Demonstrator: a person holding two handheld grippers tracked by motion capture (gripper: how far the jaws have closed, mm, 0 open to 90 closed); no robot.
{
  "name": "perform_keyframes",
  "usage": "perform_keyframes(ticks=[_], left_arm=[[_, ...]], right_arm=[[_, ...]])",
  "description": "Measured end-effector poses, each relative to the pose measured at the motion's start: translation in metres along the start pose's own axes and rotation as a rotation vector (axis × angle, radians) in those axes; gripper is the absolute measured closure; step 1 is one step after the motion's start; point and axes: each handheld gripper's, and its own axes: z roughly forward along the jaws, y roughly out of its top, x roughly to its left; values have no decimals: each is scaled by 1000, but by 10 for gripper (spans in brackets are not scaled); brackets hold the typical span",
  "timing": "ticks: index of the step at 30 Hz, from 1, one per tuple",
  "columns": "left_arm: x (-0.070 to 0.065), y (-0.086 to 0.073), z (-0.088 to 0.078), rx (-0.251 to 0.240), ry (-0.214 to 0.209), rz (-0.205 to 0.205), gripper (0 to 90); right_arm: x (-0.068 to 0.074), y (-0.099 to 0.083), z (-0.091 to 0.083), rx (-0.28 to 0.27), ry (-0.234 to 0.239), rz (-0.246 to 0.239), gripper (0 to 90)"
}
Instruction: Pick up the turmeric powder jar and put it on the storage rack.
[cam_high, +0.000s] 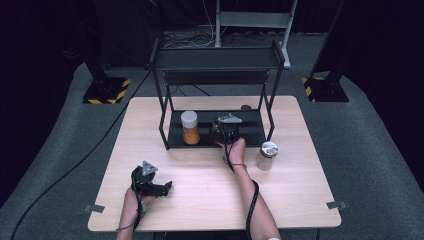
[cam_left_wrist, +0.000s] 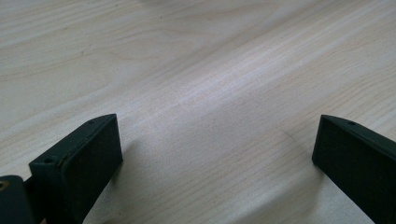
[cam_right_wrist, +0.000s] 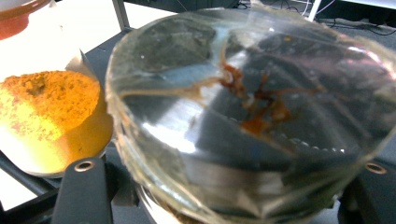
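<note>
Our right gripper clamps a clear jar with reddish-brown bits inside, at frame center on the black shelf, just right of the orange-powder jar. Lower left, our left gripper sits open over the table.

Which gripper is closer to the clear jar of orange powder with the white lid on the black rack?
Right. The right gripper sits on the rack's lower shelf just beside the orange powder jar, gripping a clear glass jar. The left gripper rests open on the wooden table.
</note>
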Motion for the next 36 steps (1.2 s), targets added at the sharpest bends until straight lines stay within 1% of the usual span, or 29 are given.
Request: perform_keyframes(ticks=[3,6,21,23,24,25,28,30,34,35,36], left_arm=[[0,0,0,0,0,0,11],[0,0,0,0,0,1,10],[0,0,0,1,0,1,11],[0,0,0,1,0,1,11],[0,0,0,0,0,0,11],[0,0,0,0,0,1,10],[0,0,0,0,0,1,10],[0,0,0,0,0,0,10],[0,0,0,0,0,0,11],[0,0,0,0,0,0,11],[0,0,0,0,0,0,10]], right_arm=[[0,-2,0,-12,0,-9,307],[0,-4,-1,-22,4,-7,307],[1,-3,-1,-15,-3,-8,302],[1,-3,-1,-5,4,-5,255],[1,-3,-1,3,-5,-5,214],[1,-4,-1,6,-8,-3,209],[1,-4,-3,31,-1,19,130],[2,-4,-5,48,13,25,84],[5,-6,-13,90,28,11,40],[6,-7,-17,95,24,2,38],[7,-7,-19,94,21,2,37]])
